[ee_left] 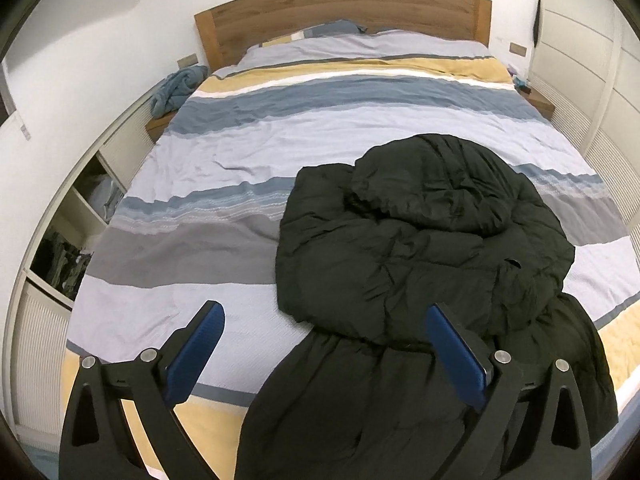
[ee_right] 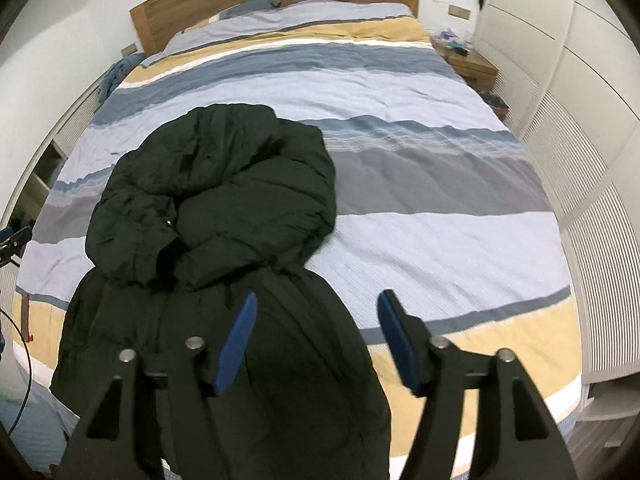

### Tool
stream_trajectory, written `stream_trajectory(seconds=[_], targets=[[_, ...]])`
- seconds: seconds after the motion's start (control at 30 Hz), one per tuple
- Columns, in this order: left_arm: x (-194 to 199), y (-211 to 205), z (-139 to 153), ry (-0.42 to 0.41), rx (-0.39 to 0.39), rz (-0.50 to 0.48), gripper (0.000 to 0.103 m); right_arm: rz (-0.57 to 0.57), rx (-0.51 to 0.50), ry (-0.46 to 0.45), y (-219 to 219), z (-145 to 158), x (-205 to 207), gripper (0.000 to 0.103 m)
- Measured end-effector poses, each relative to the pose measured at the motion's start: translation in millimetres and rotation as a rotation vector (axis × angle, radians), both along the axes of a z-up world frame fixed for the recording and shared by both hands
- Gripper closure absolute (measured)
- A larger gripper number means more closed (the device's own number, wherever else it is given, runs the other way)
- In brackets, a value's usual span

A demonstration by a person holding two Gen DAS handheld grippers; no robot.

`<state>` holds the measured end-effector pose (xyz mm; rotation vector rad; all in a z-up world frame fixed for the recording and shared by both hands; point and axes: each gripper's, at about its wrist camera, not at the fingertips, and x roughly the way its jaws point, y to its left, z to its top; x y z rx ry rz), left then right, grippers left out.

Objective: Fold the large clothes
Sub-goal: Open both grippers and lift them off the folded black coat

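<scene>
A large black padded hooded coat [ee_left: 424, 256] lies on the striped bed cover [ee_left: 240, 152], its upper part and hood bunched over the body, its lower part reaching the bed's near edge. It also shows in the right wrist view [ee_right: 216, 216]. My left gripper [ee_left: 324, 312] is open and empty, hovering over the coat's left edge near the foot of the bed. My right gripper [ee_right: 318, 300] is open and empty, hovering over the coat's lower right edge.
A wooden headboard [ee_left: 344, 12] and pillows are at the far end. A blue cloth [ee_left: 176, 88] lies on the left bedside shelf. White wardrobes [ee_right: 560, 92] stand along the right; open shelving [ee_left: 80, 216] is on the left. A nightstand [ee_right: 468, 60] holds small items.
</scene>
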<state>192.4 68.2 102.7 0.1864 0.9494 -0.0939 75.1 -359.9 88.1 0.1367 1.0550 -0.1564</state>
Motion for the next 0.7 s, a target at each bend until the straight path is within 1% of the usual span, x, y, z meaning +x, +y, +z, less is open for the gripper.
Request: stream_trajectory(seconds=[0.23, 0.4, 0.53, 0.7], targets=[[-9, 15, 2, 0.014, 0.002, 0.017, 0.002, -0.056, 0.016, -0.002, -19, 1, -25, 0.035], [-14, 29, -4, 0.04, -0.016, 0.036, 0.001, -0.082, 0.007, 0.007, -28, -4, -42, 0.034], [-24, 50, -21, 0.081, -0.032, 0.071, 0.001, -0.094, 0.035, 0.012, -34, -11, -57, 0.033], [-39, 78, -45, 0.129, -0.068, 0.118, 0.001, -0.098, 0.061, 0.05, -38, -28, -76, 0.033]])
